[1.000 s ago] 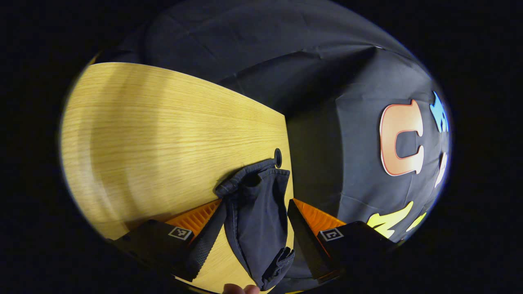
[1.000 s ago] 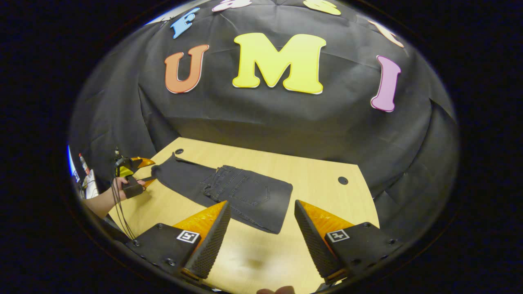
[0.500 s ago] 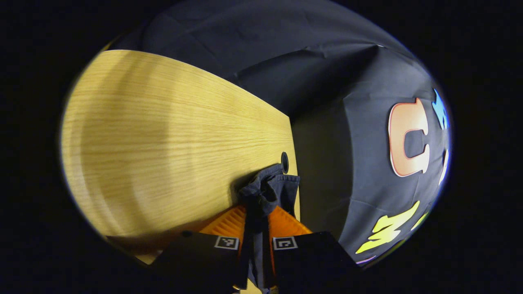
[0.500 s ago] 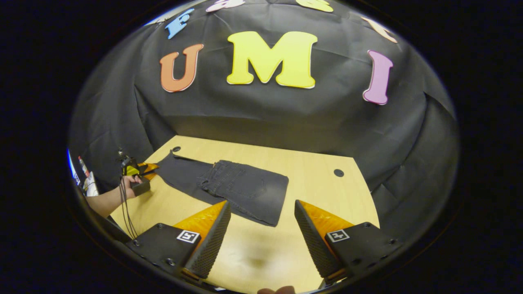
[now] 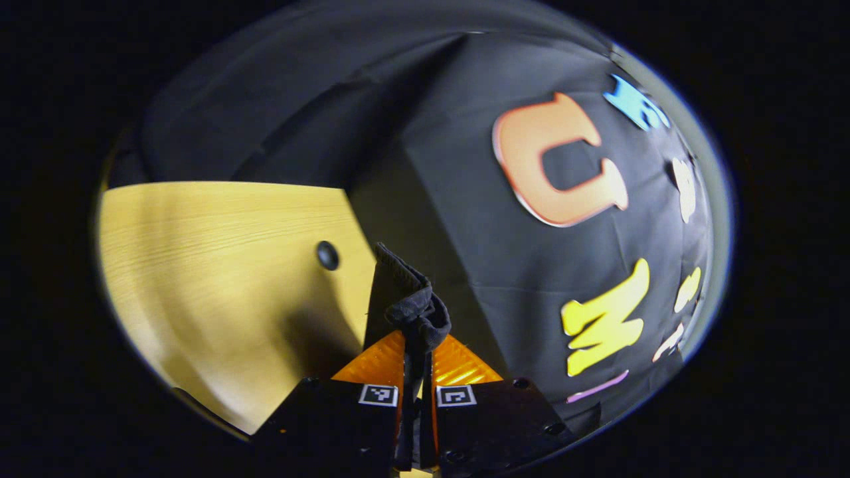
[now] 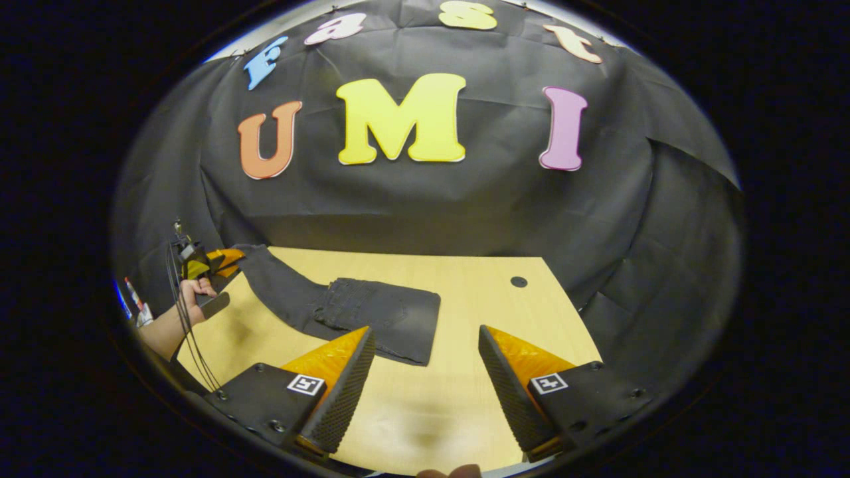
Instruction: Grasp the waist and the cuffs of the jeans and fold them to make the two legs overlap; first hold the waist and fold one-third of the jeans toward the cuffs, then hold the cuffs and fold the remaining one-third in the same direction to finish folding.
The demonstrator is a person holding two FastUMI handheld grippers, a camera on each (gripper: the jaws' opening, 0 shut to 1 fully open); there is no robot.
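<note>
Left gripper (image 5: 416, 372) clamped on bunched cuffs (image 5: 415, 312), apparently lifted off the table (image 6: 465, 312), jeans (image 6: 372, 312) running lengthwise toward the folded waist end nearer the wide-open, empty right gripper (image 6: 425, 378).

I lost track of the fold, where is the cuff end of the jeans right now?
Pinched in the left gripper, lifted off the table at its left end.

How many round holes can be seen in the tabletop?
2. One hole sits near the table's far right corner; another lies beside the cuffs pinched in the left tongs. The jeans may hide more.
</note>
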